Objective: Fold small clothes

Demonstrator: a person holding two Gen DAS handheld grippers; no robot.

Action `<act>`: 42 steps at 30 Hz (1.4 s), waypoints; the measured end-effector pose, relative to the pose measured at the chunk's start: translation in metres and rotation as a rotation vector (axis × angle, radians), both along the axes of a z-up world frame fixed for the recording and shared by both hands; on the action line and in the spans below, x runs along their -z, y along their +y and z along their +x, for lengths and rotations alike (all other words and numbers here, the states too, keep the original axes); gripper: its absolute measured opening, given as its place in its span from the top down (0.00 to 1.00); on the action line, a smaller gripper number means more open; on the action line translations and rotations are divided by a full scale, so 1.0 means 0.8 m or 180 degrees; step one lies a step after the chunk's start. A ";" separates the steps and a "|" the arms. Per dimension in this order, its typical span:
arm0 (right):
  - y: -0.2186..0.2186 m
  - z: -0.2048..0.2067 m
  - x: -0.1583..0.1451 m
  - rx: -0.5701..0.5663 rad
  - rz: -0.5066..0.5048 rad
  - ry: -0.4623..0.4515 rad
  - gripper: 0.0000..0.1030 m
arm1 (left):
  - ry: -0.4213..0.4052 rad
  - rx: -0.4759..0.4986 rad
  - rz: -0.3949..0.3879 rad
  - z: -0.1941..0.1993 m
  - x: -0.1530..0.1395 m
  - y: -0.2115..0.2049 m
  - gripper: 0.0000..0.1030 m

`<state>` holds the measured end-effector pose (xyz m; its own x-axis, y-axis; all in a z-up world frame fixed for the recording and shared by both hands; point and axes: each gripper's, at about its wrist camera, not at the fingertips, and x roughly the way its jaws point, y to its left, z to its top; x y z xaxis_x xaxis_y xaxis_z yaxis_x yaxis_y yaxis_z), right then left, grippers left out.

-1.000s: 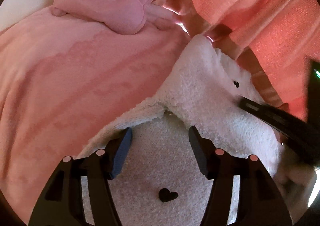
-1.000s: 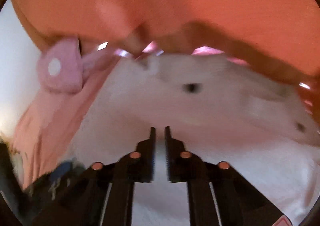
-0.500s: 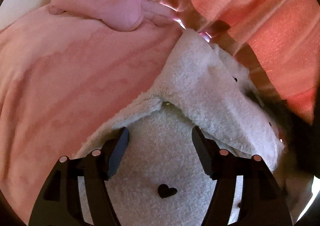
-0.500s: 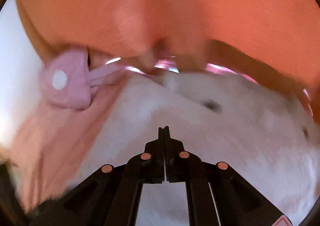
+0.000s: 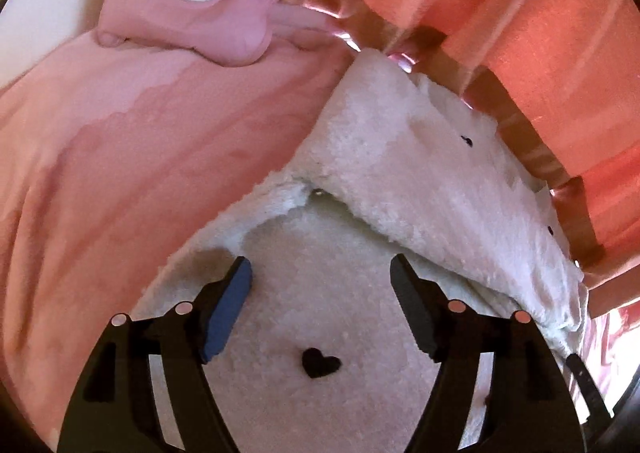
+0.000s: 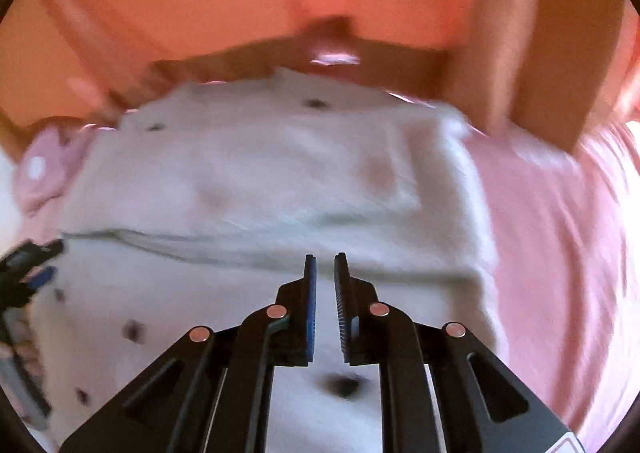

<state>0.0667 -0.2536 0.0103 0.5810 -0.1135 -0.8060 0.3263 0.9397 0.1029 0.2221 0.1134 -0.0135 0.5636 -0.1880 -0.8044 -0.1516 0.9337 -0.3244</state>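
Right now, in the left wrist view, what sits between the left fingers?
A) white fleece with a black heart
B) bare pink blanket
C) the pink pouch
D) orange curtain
A: the white fleece garment with its black heart lies between the left fingers.

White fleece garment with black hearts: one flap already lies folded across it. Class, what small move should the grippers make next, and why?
Probably lift both clear and reach for the unfolded near part. The white fleece garment lies with a flap folded over on the pink blanket. The left gripper and right gripper are both opening with nothing between their fingers.
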 end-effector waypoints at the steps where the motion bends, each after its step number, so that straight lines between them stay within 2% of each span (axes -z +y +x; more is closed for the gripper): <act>1: -0.015 -0.005 0.002 0.0123 0.0147 -0.0075 0.83 | -0.0002 0.0016 -0.0033 0.002 -0.001 -0.002 0.31; 3: -0.032 -0.001 0.003 0.0248 0.0445 -0.0212 0.62 | 0.0008 -0.0006 -0.0028 0.005 0.000 -0.003 0.31; 5: -0.028 0.016 0.005 0.0304 0.0581 -0.0323 0.55 | 0.0009 -0.0015 0.0010 0.008 0.001 -0.002 0.31; 8: -0.016 0.052 0.019 0.0275 0.0631 -0.0211 0.55 | 0.0027 -0.0021 0.0129 0.009 0.008 0.000 0.31; 10: -0.003 0.060 0.024 0.0230 0.0580 -0.0181 0.59 | 0.0017 0.0001 0.0206 0.009 0.009 -0.004 0.31; 11: -0.001 0.066 0.020 0.0206 0.0541 -0.0191 0.77 | 0.0017 0.0014 0.0251 0.009 0.009 -0.007 0.31; 12: 0.004 0.068 0.018 0.0130 0.0540 -0.0211 1.00 | 0.0012 0.0027 0.0298 0.009 0.009 -0.009 0.30; 15: 0.006 0.063 -0.010 0.0090 0.0540 -0.0453 1.00 | -0.0011 0.0077 0.0441 0.006 0.011 -0.017 0.28; 18: 0.005 0.060 -0.030 0.0055 0.0315 -0.0553 1.00 | -0.0024 0.0102 0.0523 0.004 0.012 -0.022 0.27; 20: -0.001 0.065 -0.011 0.0121 0.0189 -0.0388 1.00 | -0.0036 0.0113 0.0570 0.003 0.014 -0.024 0.26; 21: -0.011 0.067 0.010 0.0220 0.0158 -0.0207 1.00 | -0.0042 0.0122 0.0597 0.003 0.014 -0.026 0.26; 23: -0.023 0.066 0.027 0.0322 0.0326 -0.0148 1.00 | -0.0052 0.0144 0.0659 0.002 0.015 -0.029 0.26; 26: -0.031 0.067 0.006 0.0245 0.0630 -0.0370 0.83 | -0.0054 0.0139 0.0653 0.002 0.016 -0.030 0.23; 27: -0.031 0.068 -0.002 0.0202 0.0675 -0.0476 0.69 | -0.0055 0.0132 0.0638 0.003 0.016 -0.030 0.23; 28: -0.031 0.070 -0.004 0.0205 0.0673 -0.0508 0.61 | -0.0059 0.0127 0.0639 0.003 0.017 -0.031 0.23; 29: -0.032 0.072 -0.004 0.0229 0.0657 -0.0506 0.56 | -0.0063 0.0128 0.0648 0.003 0.017 -0.032 0.23; 31: -0.035 0.080 0.011 0.0275 0.0700 -0.0411 0.56 | -0.0077 0.0104 0.0641 0.003 0.017 -0.032 0.23; 32: -0.039 0.084 0.021 0.0293 0.0779 -0.0347 0.62 | -0.0071 0.0101 0.0623 0.004 0.017 -0.031 0.23; 33: -0.039 0.084 0.027 0.0273 0.0810 -0.0338 0.75 | -0.0069 0.0099 0.0620 0.004 0.017 -0.031 0.23; 35: -0.034 0.085 0.025 0.0203 0.0819 -0.0359 0.94 | -0.0070 0.0106 0.0631 0.004 0.018 -0.031 0.23; 39: -0.015 0.069 -0.027 0.0044 0.0557 -0.0766 0.94 | -0.0073 0.0118 0.0643 0.005 0.018 -0.030 0.22; 41: -0.017 0.073 -0.017 0.0084 0.0454 -0.0648 0.94 | -0.0077 0.0127 0.0644 0.005 0.018 -0.030 0.22; 42: -0.025 0.081 0.012 0.0146 0.0429 -0.0359 0.94 | -0.0080 0.0133 0.0647 0.006 0.019 -0.030 0.22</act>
<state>0.1317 -0.2733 0.0006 0.6651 -0.0373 -0.7458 0.3478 0.8992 0.2653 0.2266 0.0896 -0.0287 0.5791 -0.0468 -0.8139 -0.1056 0.9856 -0.1318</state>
